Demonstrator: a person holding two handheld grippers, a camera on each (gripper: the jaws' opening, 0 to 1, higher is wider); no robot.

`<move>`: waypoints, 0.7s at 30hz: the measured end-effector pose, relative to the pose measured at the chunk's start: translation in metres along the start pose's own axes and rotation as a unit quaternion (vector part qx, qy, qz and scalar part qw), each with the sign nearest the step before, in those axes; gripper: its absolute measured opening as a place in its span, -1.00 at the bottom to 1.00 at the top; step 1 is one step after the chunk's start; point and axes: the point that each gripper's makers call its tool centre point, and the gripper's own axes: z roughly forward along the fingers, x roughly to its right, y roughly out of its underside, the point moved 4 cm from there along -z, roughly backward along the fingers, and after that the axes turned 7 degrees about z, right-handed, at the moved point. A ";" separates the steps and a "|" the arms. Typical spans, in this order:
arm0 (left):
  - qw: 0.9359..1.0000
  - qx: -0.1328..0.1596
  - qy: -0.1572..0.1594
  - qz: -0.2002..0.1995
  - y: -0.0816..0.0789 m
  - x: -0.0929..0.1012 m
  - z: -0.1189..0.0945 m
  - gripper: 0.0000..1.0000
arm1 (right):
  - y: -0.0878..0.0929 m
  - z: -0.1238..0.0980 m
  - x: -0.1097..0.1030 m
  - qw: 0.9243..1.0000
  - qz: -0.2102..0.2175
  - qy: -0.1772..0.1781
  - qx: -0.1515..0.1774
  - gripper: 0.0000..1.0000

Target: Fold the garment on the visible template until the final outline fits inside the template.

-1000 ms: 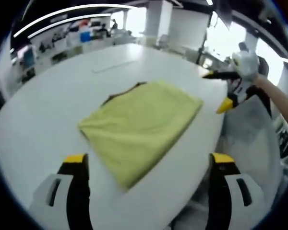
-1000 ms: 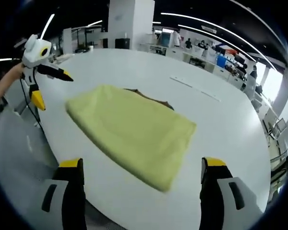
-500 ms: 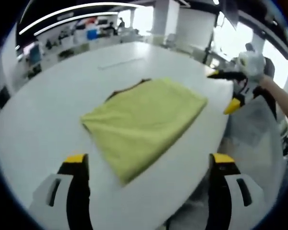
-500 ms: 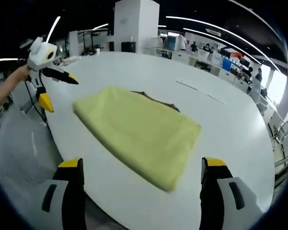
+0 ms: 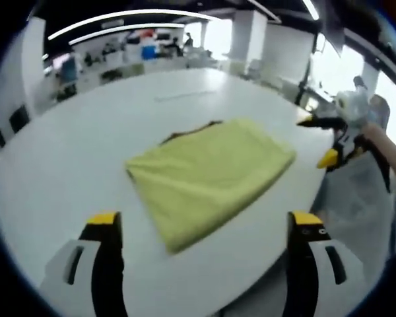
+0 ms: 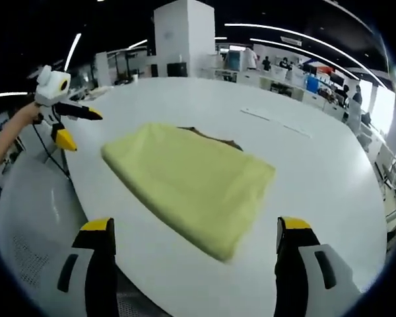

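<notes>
Table: we see a big white round table point(image 5: 72, 139) point(image 6: 317, 172) that carries everything in both views.
Garment: the yellow-green garment point(image 5: 208, 175) point(image 6: 191, 181) lies folded into a flat rectangle near the middle of the table, closer to the edge where we stand; nothing touches it.
Template: a thin dark edge point(image 5: 188, 131) point(image 6: 211, 137) peeks out from under the garment's far side; we take it for the template, though we cannot tell how far it reaches under the cloth.
Left gripper: our left gripper point(image 5: 204, 228) point(image 6: 69, 125) hangs above the table's near edge, jaws spread wide and holding nothing; the garment lies ahead between the two yellow-tipped jaws. In the right gripper view it is off the table's edge, well apart from the garment, held by a hand point(image 6: 30, 112).
Right gripper: our right gripper point(image 6: 195, 234) point(image 5: 330, 139) is likewise wide apart and empty, the garment lying ahead of it. In the left gripper view it hovers beyond the table's edge.
</notes>
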 end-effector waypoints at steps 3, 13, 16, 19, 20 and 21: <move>1.000 -0.006 -0.015 0.009 -0.001 0.002 -0.003 0.99 | 0.001 0.002 -0.002 1.000 -0.024 -0.012 -0.005 1.00; 0.999 0.001 -0.033 0.004 -0.009 0.016 -0.004 0.99 | -0.006 0.002 -0.007 0.998 -0.051 -0.037 0.001 1.00; 0.999 -0.006 -0.032 0.009 -0.009 0.021 -0.003 0.99 | -0.006 -0.001 -0.004 0.998 -0.049 -0.036 0.001 1.00; 0.999 -0.010 -0.032 0.013 -0.008 0.023 -0.003 0.99 | -0.003 -0.006 -0.001 0.998 -0.043 -0.035 0.004 1.00; 0.999 -0.011 -0.033 0.013 -0.009 0.023 -0.003 0.99 | -0.001 -0.007 -0.001 0.999 -0.042 -0.035 0.004 1.00; 0.999 -0.013 -0.033 0.014 -0.009 0.024 -0.003 0.99 | 0.000 -0.008 -0.001 0.998 -0.042 -0.035 0.005 1.00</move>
